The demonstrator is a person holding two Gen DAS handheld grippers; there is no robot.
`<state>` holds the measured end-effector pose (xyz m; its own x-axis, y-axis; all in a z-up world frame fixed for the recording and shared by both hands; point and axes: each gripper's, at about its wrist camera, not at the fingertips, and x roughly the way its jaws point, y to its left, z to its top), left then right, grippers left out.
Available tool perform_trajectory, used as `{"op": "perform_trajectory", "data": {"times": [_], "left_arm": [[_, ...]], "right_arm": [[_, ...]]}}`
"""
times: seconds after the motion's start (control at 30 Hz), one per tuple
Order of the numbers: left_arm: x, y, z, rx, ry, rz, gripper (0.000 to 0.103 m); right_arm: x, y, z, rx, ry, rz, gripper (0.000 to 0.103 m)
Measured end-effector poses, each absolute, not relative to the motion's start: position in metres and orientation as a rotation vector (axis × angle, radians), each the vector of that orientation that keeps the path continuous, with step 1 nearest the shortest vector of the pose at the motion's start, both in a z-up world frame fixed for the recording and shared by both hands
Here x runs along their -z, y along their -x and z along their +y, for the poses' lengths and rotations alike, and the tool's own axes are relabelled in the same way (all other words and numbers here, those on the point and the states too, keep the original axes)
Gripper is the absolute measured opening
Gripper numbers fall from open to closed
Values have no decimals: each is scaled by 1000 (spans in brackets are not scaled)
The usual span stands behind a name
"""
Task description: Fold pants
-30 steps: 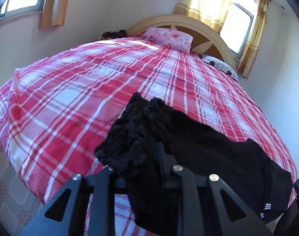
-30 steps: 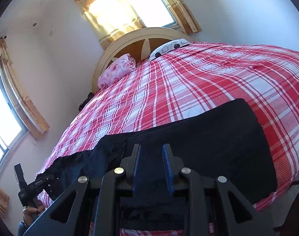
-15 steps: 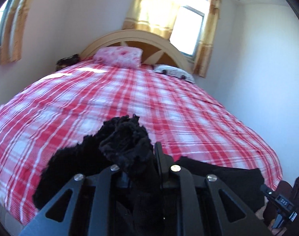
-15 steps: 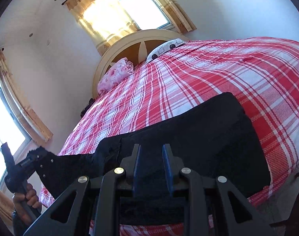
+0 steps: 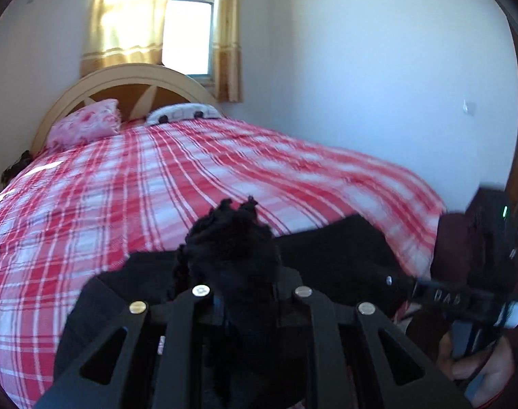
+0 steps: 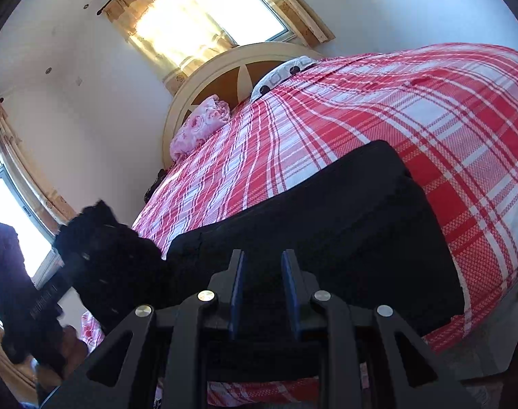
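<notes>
On the red-and-white plaid bedspread (image 6: 378, 109), near the foot edge of the bed: one pair of black pants (image 6: 344, 225), the larger part lying flat on the spread, one end lifted clear of it. Left gripper (image 5: 247, 293): fingers clenched on a bunched, ruffled wad of the pants fabric, which stands up between them and hides the pads; seen from the right wrist camera, this same bunch hangs raised off the bedspread, to the side of the flat part. Right gripper (image 6: 261, 272): blue-lined fingers (image 6: 240, 286) set a narrow gap apart, low over the near edge of the flat part of the pants; whether any cloth is pinched between them cannot be told, since the black fabric behind fills the gap. Right hand (image 5: 480, 364) of the person: visible at the edge of the left wrist view, wrapped around the handle of its tool, blurred. Headboard (image 5: 129, 78), cream, arched, with brown panels, at the far end of the bedspread. Pink floral pillow (image 5: 85, 126) and white pillow (image 5: 180, 114) with dark spots, both at the head of the bedspread against the headboard. Window (image 5: 187, 34) with yellow curtains (image 5: 122, 27), on the wall above the headboard.
</notes>
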<state>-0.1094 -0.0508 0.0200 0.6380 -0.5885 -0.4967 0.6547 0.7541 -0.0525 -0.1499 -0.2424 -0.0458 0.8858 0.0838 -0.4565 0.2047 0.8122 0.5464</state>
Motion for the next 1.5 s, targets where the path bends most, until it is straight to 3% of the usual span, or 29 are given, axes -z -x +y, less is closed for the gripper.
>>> {"op": "perform_trajectory", "data": {"times": [0.33,0.63,0.7,0.83,1.13,1.27,1.37,1.5], "left_arm": [[-18,102,-48,711,-129,557,16],[-22,90,-91,677,-179,564,17],[-14,84,-106,674,-233,612,23],[0,99,-112,798,-330,673,59],[-59,113,12,705,-196,465,91],[-65,103,73,528,-131,447,93],[-54,99,98,453,-106,480,93],[-36,104,104,403,-127,520,93]], "right_arm": [[53,146,-242,53,-632,520,24],[54,140,-234,34,-618,538,24],[54,142,-237,42,-623,532,25],[55,146,-243,62,-636,534,25],[48,154,-244,-35,-669,483,24],[43,147,-213,-331,-651,518,28],[50,134,-190,-424,-644,584,46],[58,108,-171,-458,-603,646,47]]}}
